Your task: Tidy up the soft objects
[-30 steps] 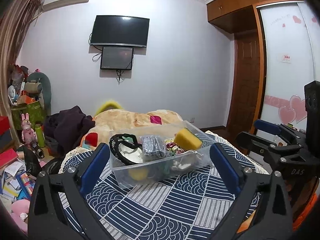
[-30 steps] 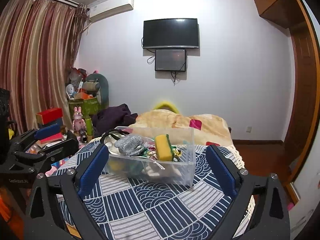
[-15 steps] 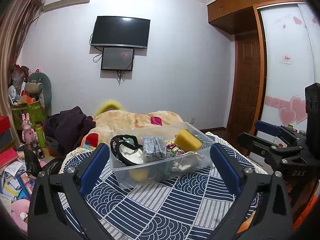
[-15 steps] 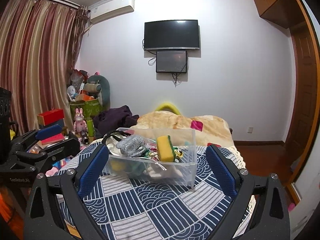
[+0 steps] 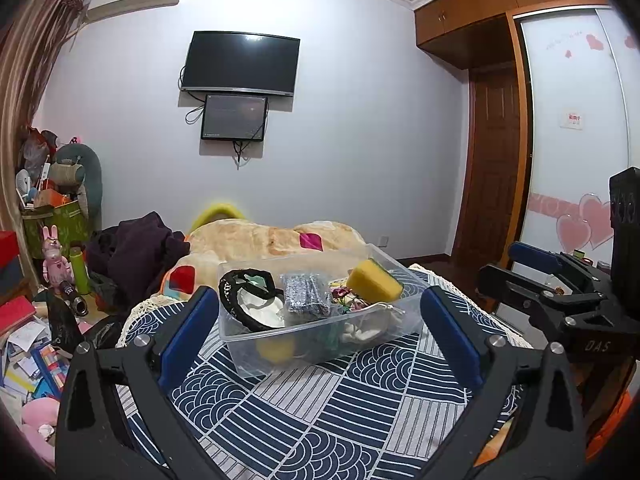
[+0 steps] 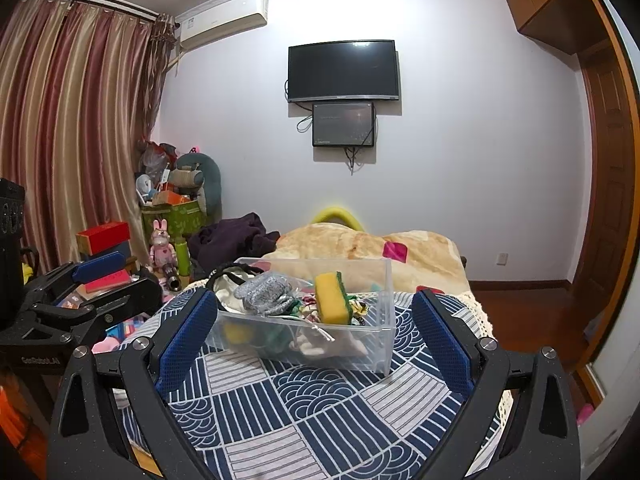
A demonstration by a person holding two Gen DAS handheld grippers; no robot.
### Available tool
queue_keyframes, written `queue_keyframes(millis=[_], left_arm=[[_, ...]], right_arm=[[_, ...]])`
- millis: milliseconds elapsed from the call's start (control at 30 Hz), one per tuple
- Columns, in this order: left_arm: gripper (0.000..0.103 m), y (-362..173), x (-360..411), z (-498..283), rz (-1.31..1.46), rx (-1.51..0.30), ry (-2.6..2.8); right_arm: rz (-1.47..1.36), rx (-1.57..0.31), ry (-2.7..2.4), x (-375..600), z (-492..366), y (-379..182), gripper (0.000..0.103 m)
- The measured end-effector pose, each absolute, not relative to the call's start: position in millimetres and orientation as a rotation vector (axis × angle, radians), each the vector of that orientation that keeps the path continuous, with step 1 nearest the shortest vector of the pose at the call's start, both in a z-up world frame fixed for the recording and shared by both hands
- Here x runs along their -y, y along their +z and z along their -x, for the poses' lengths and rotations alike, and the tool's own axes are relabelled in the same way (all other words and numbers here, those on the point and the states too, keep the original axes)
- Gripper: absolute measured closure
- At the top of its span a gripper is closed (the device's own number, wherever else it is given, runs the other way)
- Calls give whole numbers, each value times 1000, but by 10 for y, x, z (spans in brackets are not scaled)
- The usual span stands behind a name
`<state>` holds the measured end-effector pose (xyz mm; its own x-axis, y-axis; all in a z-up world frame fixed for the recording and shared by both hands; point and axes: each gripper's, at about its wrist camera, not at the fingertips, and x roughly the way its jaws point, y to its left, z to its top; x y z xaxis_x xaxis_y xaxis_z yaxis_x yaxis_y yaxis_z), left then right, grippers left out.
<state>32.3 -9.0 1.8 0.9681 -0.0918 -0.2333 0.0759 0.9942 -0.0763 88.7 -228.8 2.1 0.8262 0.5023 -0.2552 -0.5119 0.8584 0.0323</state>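
Observation:
A clear plastic bin (image 5: 320, 340) (image 6: 376, 344) stands on a table with a blue patterned cloth (image 5: 320, 412) (image 6: 304, 408). It holds a yellow sponge (image 5: 374, 280) (image 6: 330, 298), a silver scrubber (image 5: 306, 294) (image 6: 264, 294), a black-rimmed white pouch (image 5: 248, 304), a yellow ball (image 5: 276, 350) and several small soft items. My left gripper (image 5: 320, 320) is open and empty, a short way in front of the bin. My right gripper (image 6: 316, 320) is open and empty, also in front of the bin. Each gripper shows at the edge of the other's view.
A bed with a beige blanket (image 5: 272, 240) (image 6: 360, 248) lies behind the table. Dark clothes (image 5: 140, 252), boxes and toys (image 5: 56, 256) clutter the floor at left. A TV (image 6: 344, 70) hangs on the far wall. A wardrobe and wooden door (image 5: 492, 160) stand at right.
Both views have shifted slightly: the grippers tilted down a little, so the bin and room sit a bit higher in frame. Both grippers stay open. Nothing in the bin moved.

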Motion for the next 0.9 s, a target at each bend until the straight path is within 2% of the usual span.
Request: queue_keyframes(millis=[900], left_arm=[[1, 28, 105, -314, 79, -246, -101]], right_arm=[[31, -270, 542, 2271, -882, 6, 5]])
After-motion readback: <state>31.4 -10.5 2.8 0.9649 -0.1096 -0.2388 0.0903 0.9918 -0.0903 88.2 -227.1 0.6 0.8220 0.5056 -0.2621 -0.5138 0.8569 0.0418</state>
